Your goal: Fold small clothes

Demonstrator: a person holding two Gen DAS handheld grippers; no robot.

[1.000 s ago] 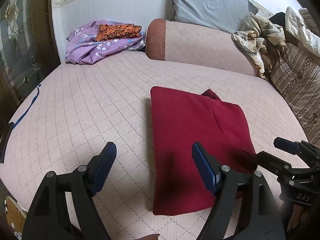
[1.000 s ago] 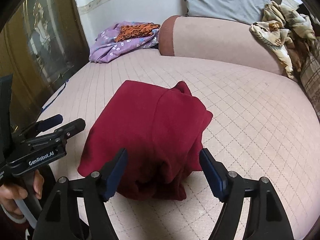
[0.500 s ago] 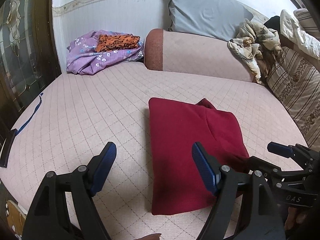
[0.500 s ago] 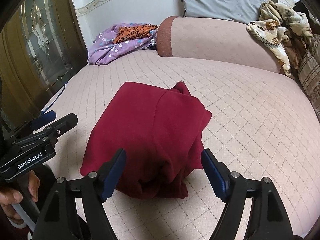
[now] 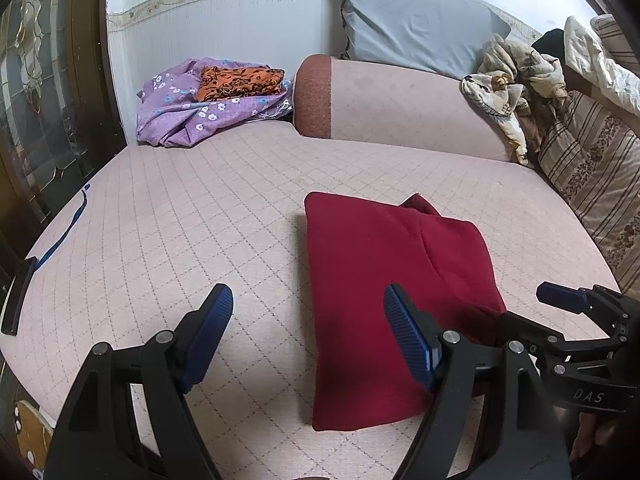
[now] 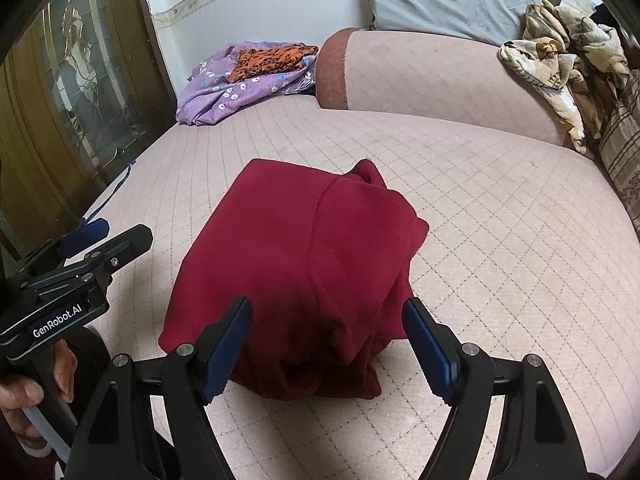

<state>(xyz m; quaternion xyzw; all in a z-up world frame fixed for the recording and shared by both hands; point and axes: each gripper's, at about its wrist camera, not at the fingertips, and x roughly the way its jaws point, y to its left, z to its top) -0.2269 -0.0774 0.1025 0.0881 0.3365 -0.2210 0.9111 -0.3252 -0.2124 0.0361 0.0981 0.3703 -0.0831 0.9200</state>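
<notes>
The red garment (image 6: 304, 264) lies folded on the bed (image 6: 500, 240), just ahead of the right gripper (image 6: 328, 344) and beside the left gripper (image 5: 308, 340), both jaws wide, empty. Soft, light cloth; pinch its near corners.

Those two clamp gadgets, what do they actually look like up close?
Both are black angular frames with silver rivets and two fingers tipped in ribbed blue pads. The left gripper carries white "GenRobot.AI" lettering on its side; the right gripper shows "DAS". A bare hand grips the left one's pale handle.
</notes>
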